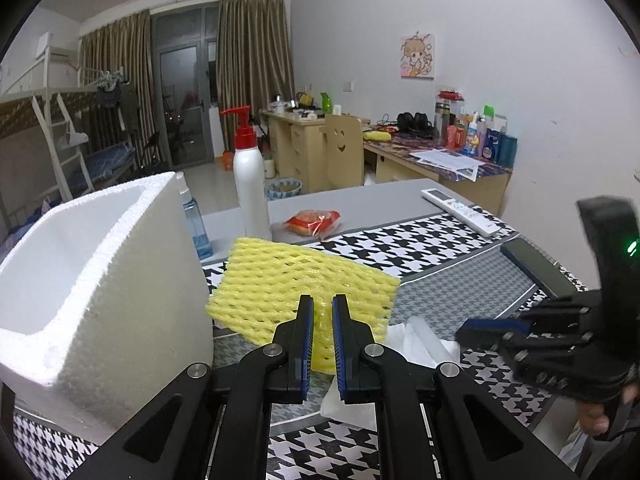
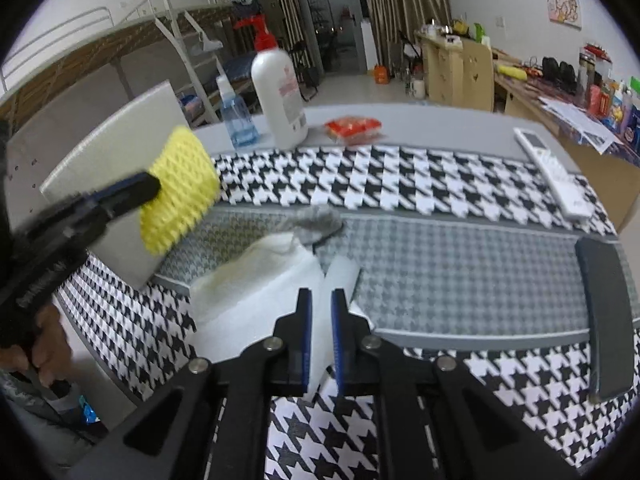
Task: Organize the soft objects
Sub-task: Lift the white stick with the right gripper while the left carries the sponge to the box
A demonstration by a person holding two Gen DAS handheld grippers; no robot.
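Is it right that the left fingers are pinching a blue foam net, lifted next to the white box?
Not quite: the net is yellow, not blue. The left wrist view shows the left fingers pinching it, lifted next to the white box; the right wrist view shows the same yellow.

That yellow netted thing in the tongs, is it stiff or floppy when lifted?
The yellow net probably flexes but springs back: it looks like foam mesh, and held by one edge in the left tongs it stays fairly flat rather than drooping. It is likely very light, being mostly holes. It seems squashy too, since it bunches between the pads.
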